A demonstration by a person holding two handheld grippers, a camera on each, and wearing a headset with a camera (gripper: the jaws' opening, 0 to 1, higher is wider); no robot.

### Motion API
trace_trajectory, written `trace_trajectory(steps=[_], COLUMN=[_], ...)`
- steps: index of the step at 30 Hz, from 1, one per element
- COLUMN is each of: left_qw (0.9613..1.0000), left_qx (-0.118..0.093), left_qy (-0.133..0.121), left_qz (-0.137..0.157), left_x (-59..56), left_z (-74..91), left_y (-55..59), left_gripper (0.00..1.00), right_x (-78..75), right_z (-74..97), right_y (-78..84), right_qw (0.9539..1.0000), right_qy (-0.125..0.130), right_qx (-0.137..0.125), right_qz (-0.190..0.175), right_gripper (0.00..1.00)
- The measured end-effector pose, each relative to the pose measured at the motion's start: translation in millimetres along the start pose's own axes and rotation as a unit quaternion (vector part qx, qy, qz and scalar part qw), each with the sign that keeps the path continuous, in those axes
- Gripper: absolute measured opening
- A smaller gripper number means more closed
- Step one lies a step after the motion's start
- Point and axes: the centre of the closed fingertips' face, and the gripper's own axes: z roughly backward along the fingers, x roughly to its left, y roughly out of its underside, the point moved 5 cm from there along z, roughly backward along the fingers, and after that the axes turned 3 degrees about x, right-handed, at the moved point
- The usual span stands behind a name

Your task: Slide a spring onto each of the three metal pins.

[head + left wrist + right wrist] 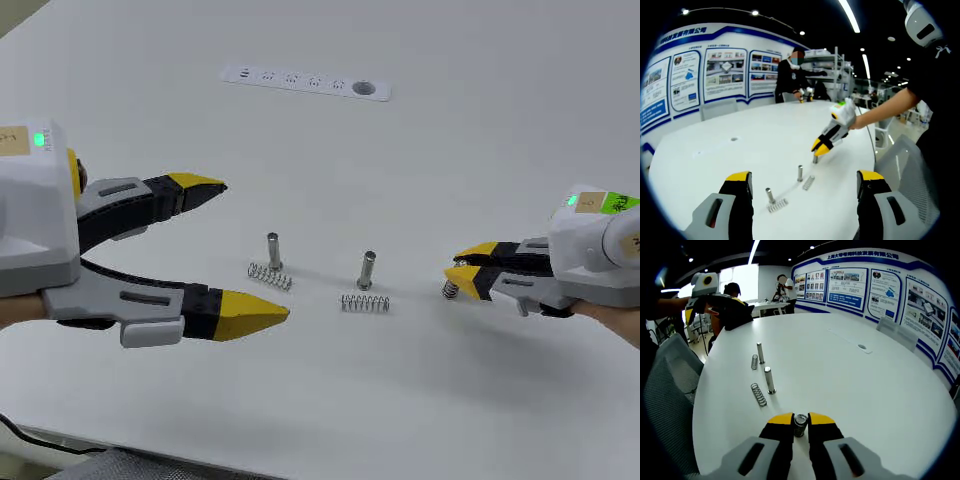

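Two bare metal pins [272,248] [368,268] stand upright mid-table, each with a loose spring [270,275] [365,302] lying in front of it. My right gripper [458,268] is shut on a third spring [450,290] at the right. In the right gripper view that spring [800,425] stands upright between the yellow tips [799,419], with a metal pin top showing in it. My left gripper [252,250] hovers wide open left of the pins, holding nothing. The left gripper view shows both pins [770,194] [800,172], both loose springs [777,205] [808,182] and the right gripper [821,146].
A white power strip [305,82] lies at the far side of the white table [330,400]. Mesh chairs [670,385] stand by the table's near edge. A person [790,75] stands beyond the far end of the table.
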Motion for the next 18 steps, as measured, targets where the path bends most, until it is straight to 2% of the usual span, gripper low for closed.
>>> trace_trajectory(steps=[4, 8, 14, 17, 18], left_qw=[1.0, 1.0, 1.0, 1.0, 1.0], left_qx=[-0.001, -0.003, -0.002, -0.004, -0.005], left_qy=[0.0, -0.003, 0.0, 0.0, -0.001], left_qz=[-0.002, -0.004, -0.007, -0.006, -0.005], left_x=[0.3, 0.5, -2.9, -3.3, -2.8], left_z=[1.1, 2.6, 4.4, 6.4, 7.1], left_y=[-1.5, -2.8, -3.2, -3.1, -2.0], left_gripper=[0.87, 0.88, 0.88, 0.88, 0.88], right_x=[-1.0, -2.9, -2.6, -2.0, 0.6], right_z=[5.0, 12.0, 19.9, 28.5, 31.6], right_y=[-3.1, -10.4, -14.9, -27.0, -33.9], right_qw=[1.0, 0.9995, 0.9996, 0.999, 0.9987], right_qy=[0.003, 0.007, 0.012, 0.022, 0.018], right_qx=[-0.008, -0.029, -0.024, -0.037, -0.046], right_qz=[0.002, -0.009, -0.001, -0.005, -0.013], right_gripper=[0.12, 0.16, 0.16, 0.17, 0.17])
